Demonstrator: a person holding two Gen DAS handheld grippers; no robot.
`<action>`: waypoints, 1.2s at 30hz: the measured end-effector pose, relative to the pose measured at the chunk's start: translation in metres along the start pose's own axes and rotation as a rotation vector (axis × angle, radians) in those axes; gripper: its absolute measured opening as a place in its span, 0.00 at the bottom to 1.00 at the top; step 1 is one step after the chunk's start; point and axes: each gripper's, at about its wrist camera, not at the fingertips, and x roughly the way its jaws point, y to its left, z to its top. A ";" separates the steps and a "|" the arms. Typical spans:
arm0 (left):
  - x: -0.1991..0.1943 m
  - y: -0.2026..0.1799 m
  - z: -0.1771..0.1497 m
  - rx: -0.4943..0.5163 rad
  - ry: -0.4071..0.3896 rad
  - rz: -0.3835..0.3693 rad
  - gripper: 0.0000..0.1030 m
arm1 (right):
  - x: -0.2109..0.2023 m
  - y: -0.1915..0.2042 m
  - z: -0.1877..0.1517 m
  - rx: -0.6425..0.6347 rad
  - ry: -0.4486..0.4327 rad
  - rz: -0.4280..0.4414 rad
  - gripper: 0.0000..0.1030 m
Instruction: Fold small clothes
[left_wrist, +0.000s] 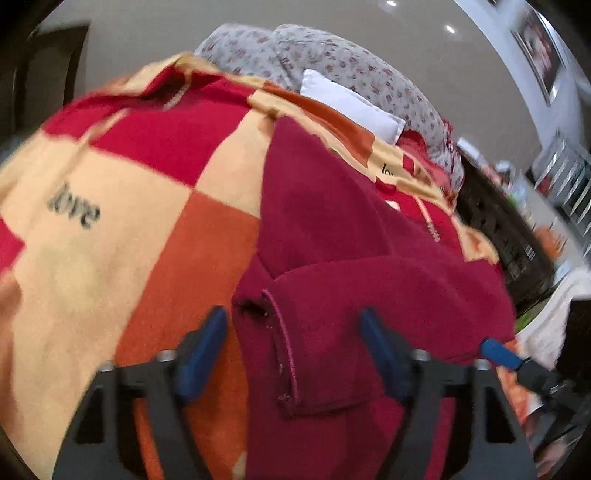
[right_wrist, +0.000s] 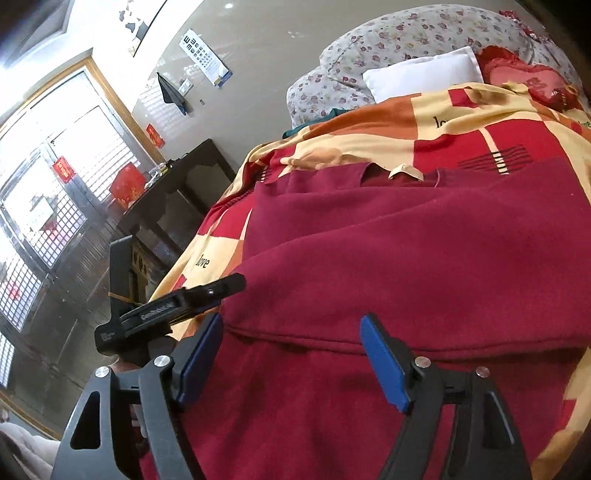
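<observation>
The maroon garment (right_wrist: 388, 258) you are folding is lying spread on the checked blanket (left_wrist: 110, 221) that is covering the bed, with its neckline (right_wrist: 399, 173) pointing toward the pillows and a hem seam running across just ahead of your right tongs. In the left wrist view one part of it, a sleeve (left_wrist: 295, 350) with a stitched cuff edge, is lying folded over the body of the garment.

Your left gripper (left_wrist: 293, 321) is hovering over that cuff with its blue pads (left_wrist: 201, 354) standing apart on either side of the fabric; the jaws are open and the pads are not pressing the cloth. Your right gripper (right_wrist: 291, 328) is sitting low over the hem area, jaws spread wide, the fabric lying between the pads (right_wrist: 384, 362) but not pinched. From the right wrist view, your left gripper's black body (right_wrist: 173, 310) is showing at the left edge of the garment.

Beyond the garment, the blanket is showing red, orange and cream squares with the word "love" printed on it. At the head of the bed a white pillow (right_wrist: 424, 70) is resting against a floral pillow (right_wrist: 388, 33), and a red cushion (right_wrist: 524, 77) is lying beside them. A dark wooden cabinet (right_wrist: 173, 195) is standing beside the bed, near a bright window (right_wrist: 40, 184).
</observation>
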 end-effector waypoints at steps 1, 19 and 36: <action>0.002 -0.005 -0.002 0.033 0.003 0.015 0.49 | 0.000 0.000 -0.001 -0.002 0.000 0.003 0.79; -0.048 -0.080 0.067 0.275 -0.214 0.058 0.10 | -0.059 -0.052 0.021 0.076 -0.135 -0.215 0.81; 0.028 -0.040 0.031 0.180 -0.074 0.101 0.64 | -0.064 -0.091 0.022 0.052 0.000 -0.567 0.56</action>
